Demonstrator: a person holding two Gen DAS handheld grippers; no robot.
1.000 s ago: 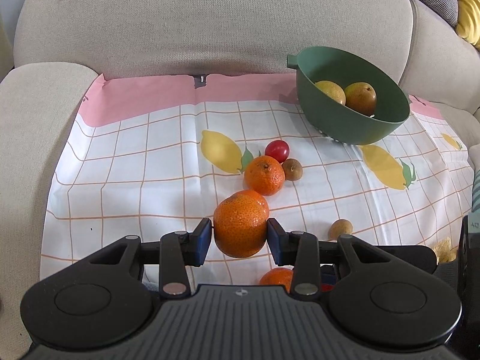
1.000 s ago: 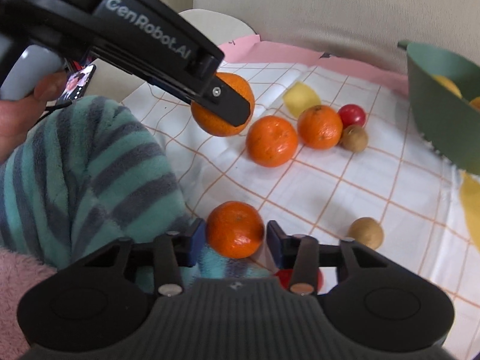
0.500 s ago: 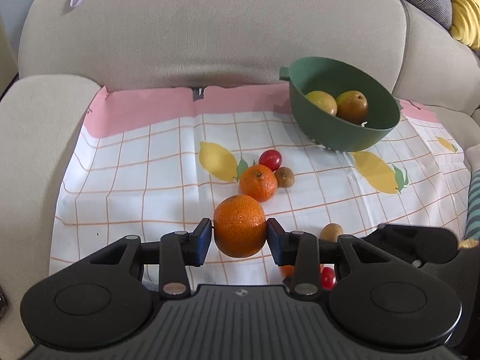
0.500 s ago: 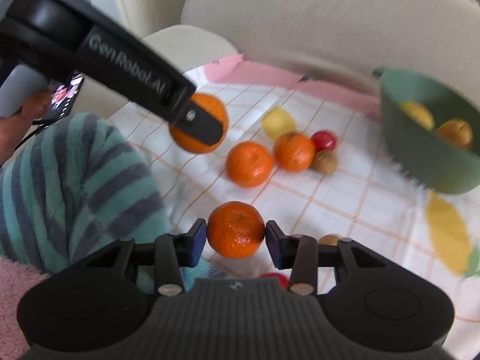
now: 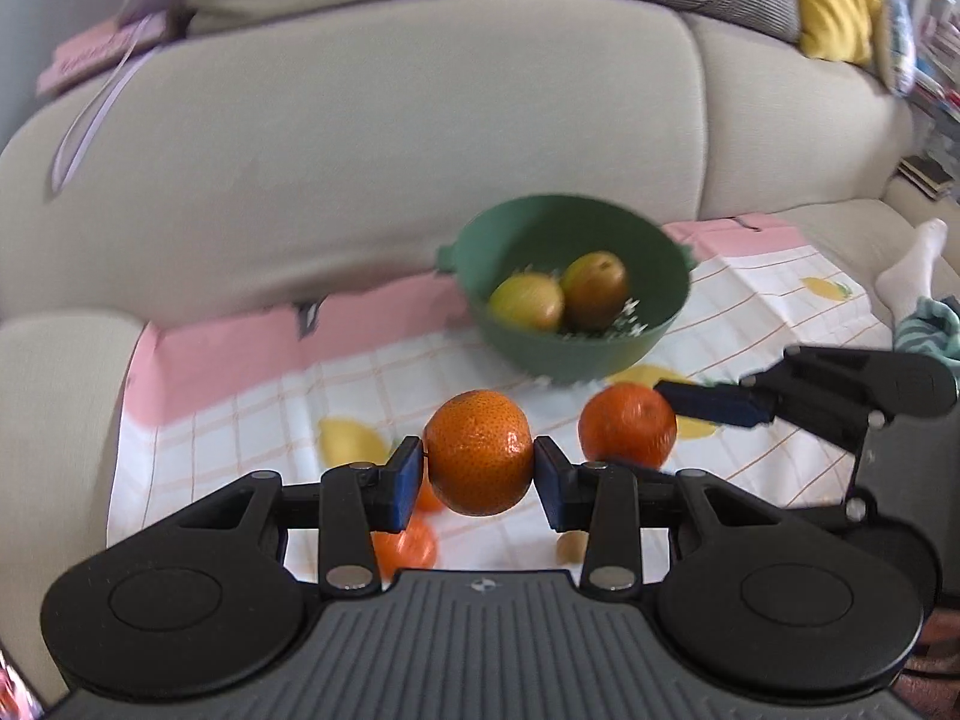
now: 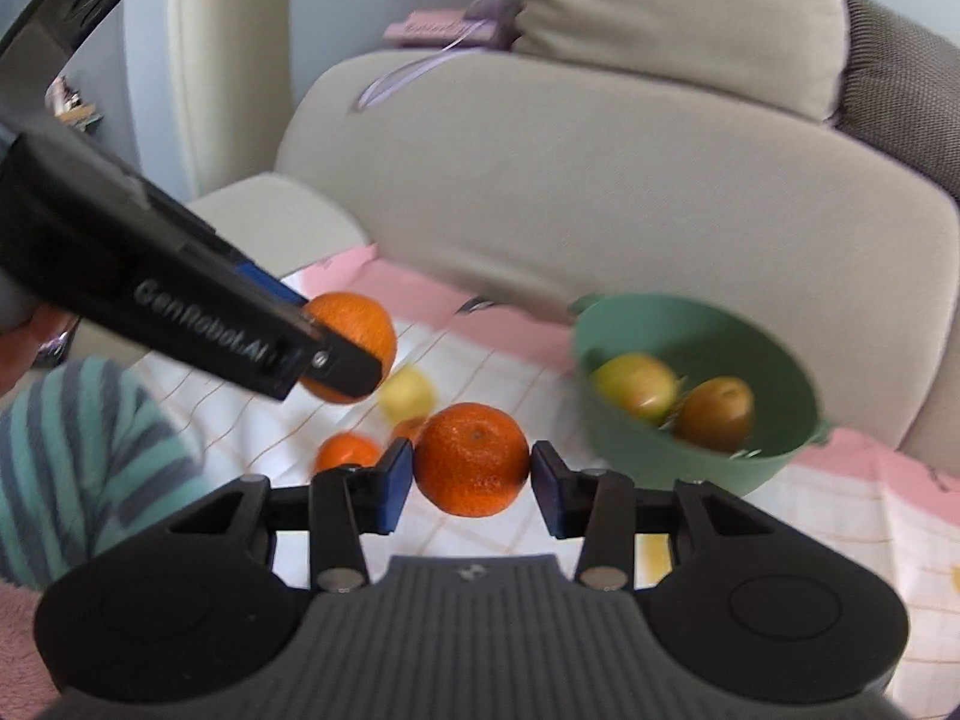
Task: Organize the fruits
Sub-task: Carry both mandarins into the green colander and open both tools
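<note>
My left gripper (image 5: pixel 477 474) is shut on a mandarin (image 5: pixel 479 450) and holds it in the air above the cloth. My right gripper (image 6: pixel 471 480) is shut on a second mandarin (image 6: pixel 471 459), also held up. A green bowl (image 5: pixel 660 252) with two yellow-brown fruits (image 5: pixel 528 303) stands at the back of the cloth; it also shows in the right wrist view (image 6: pixel 774 354), ahead and to the right. The right gripper and its mandarin (image 5: pixel 627 423) show in the left wrist view. The left gripper's mandarin (image 6: pixel 354 330) shows in the right wrist view.
A checked cloth (image 5: pixel 240 420) with printed lemons covers a beige sofa seat. Two more mandarins (image 6: pixel 348 450) and a small brown fruit (image 5: pixel 570 546) lie on it below the grippers. The sofa back (image 5: pixel 360 150) rises behind. A striped sleeve (image 6: pixel 78 450) is at the left.
Both grippers have risen with their mandarins and moved toward the green bowl. The bowl now appears nearer the middle of both views, and the loose fruit lies lower.
</note>
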